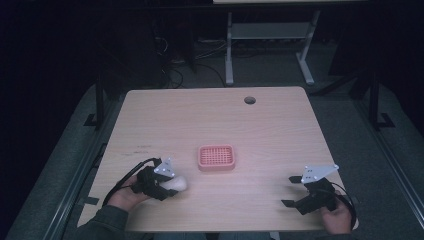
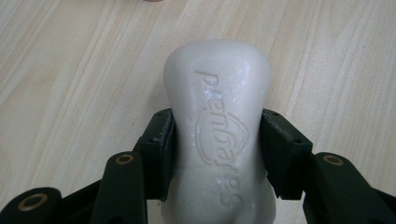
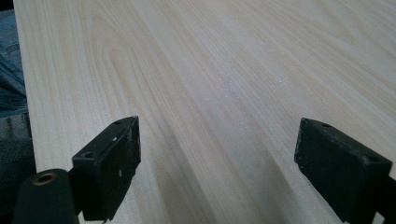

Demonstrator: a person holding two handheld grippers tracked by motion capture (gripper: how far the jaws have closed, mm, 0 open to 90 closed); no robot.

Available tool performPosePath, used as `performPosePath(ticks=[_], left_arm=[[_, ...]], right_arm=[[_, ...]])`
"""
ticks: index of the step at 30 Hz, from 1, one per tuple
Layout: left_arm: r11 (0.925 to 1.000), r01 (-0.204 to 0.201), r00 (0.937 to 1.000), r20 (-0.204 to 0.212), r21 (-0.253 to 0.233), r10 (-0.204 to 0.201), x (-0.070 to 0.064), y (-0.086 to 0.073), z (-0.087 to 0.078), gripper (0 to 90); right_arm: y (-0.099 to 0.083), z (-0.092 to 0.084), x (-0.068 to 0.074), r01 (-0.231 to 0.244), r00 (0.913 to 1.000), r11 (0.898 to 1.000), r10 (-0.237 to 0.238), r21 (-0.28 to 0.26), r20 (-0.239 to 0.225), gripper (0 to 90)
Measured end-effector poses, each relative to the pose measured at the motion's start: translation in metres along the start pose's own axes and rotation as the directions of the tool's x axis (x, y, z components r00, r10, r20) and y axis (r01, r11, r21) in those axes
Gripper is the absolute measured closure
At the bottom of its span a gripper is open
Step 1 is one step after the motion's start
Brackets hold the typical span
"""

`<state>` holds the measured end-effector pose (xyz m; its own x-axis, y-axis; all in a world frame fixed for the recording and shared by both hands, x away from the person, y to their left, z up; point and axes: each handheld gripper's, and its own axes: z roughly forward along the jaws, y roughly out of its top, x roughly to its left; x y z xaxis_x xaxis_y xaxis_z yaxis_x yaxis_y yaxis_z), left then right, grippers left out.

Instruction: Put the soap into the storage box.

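White, waisted soap bar with embossed lettering, pinched at its narrow middle by left gripper fingers, lower centre of frame. Right gripper fingers spread wide over bare worktop.

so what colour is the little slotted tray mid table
Pink, clearest in the high view.
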<state>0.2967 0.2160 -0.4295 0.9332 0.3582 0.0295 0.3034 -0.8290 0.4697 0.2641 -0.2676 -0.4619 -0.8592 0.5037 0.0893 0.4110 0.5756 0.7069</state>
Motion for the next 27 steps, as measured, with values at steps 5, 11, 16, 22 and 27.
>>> performPosePath(ticks=[5,11,16,22,27], left_arm=[[0.9999,-0.013,0.9999,-0.005,-0.002,0.013,0.0,0.001,-0.003,49.3],[0.9999,-0.013,0.9999,-0.01,-0.009,0.013,0.001,0.0,-0.009,49.3],[0.9996,-0.007,0.9998,-0.018,-0.026,0.007,0.004,0.004,-0.014,49.3],[0.9995,-0.023,0.9996,-0.016,-0.022,0.022,0.005,0.012,-0.011,49.3],[0.9994,-0.033,0.9994,-0.01,-0.011,0.033,0.006,0.019,-0.01,49.3]], right_arm=[[0.0,0.0,0.0,-0.001,1.0,1.0,0.001,0.003,0.001,14.2],[-0.001,-0.002,0.0,-0.006,1.0,1.0,0.006,-0.005,0.007,14.2],[-0.001,-0.002,0.0,-0.007,0.9999,1.0,0.007,-0.008,0.009,14.2],[-0.002,-0.003,0.0,-0.006,0.9999,1.0,0.006,-0.014,0.013,14.1],[-0.001,-0.003,0.0,-0.006,0.9999,1.0,0.006,-0.013,0.012,14.2]])
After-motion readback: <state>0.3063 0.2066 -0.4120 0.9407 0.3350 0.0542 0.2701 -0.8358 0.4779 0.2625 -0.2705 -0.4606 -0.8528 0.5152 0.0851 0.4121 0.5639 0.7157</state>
